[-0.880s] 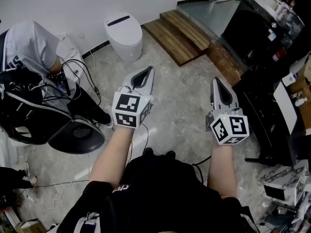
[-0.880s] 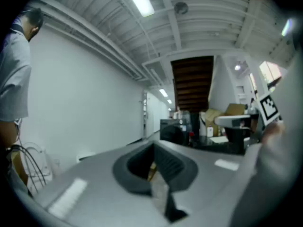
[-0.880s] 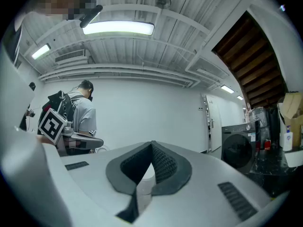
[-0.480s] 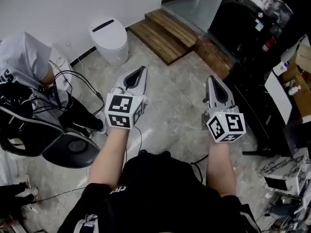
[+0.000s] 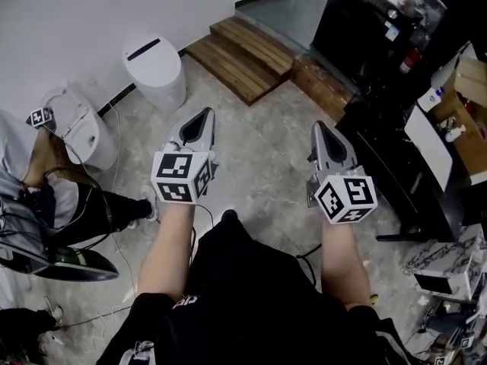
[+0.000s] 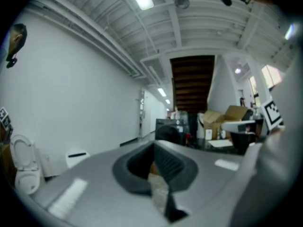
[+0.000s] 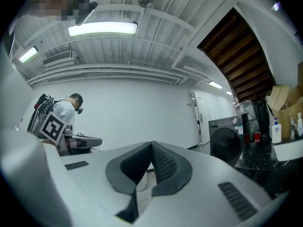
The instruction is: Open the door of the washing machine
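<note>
Your left gripper (image 5: 202, 117) is held out about level over the pale stone-patterned floor (image 5: 262, 154), and its jaws are pressed fully together with nothing between them. Your right gripper (image 5: 319, 128) sits beside it, a little apart, also level; its jaws are closed tight as well, and it is empty.

The washing machine (image 5: 350, 21) is a dark front-loader standing at the far right of the room, just past the wooden steps (image 5: 243, 48) and beside the black counter (image 5: 388, 143). It is well apart from both grippers — neither one touches it. In the right gripper view its round door (image 7: 223, 144) is shut, flush with the front of the machine.

Off to your left a white toilet (image 5: 154, 68) stands against the wall. Nearer you on that side, a person (image 5: 46, 169) sits bent over among dark cables.
</note>
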A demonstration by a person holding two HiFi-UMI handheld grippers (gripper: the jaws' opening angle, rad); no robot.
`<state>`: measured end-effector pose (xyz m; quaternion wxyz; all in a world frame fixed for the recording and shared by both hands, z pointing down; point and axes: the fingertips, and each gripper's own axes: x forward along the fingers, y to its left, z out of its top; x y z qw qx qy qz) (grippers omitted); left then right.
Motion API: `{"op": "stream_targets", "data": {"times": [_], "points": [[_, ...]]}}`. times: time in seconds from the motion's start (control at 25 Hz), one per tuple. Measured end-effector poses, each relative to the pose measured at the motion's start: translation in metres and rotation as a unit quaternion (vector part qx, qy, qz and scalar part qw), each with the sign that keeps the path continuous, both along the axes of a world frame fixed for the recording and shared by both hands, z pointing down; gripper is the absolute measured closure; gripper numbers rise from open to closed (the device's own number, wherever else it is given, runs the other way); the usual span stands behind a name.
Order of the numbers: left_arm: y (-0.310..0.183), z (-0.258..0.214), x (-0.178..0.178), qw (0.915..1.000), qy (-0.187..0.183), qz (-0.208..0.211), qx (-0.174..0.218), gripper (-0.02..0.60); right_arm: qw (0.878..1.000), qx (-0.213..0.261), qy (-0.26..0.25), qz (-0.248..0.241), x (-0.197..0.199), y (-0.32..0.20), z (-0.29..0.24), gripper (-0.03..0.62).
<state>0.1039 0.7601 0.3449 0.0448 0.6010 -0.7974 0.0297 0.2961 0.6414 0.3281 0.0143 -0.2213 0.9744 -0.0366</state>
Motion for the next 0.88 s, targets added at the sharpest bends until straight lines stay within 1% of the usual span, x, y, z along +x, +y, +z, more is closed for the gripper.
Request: {"op": "stream_targets", "data": {"times": [0.12, 0.24, 0.44, 0.72, 0.88], "points": [[-0.024, 0.005, -0.012, 1.0, 0.0, 0.008, -0.003, 0.574, 1.0, -0.01, 0.005, 0.0, -0.014, -0.019, 0.009, 0.599], [-0.057, 0.015, -0.032, 0.9998, 0.006, 0.018, -0.006, 0.574, 1.0, -0.012, 0.013, 0.001, -0.035, -0.044, 0.015, 0.599], [-0.128, 0.029, -0.083, 0.9992, 0.013, 0.037, -0.01, 0.574, 0.999, -0.013, 0.025, 0.015, -0.085, -0.105, 0.025, 0.599], [-0.238, 0.032, -0.162, 0.9972, 0.014, 0.069, -0.024, 0.574, 0.998, -0.018, 0.04, 0.037, -0.167, -0.205, 0.026, 0.599], [-0.288, 0.036, -0.191, 0.9947, 0.017, 0.095, -0.036, 0.574, 0.997, -0.027, 0.049, 0.049, -0.205, -0.252, 0.03, 0.599]]}}
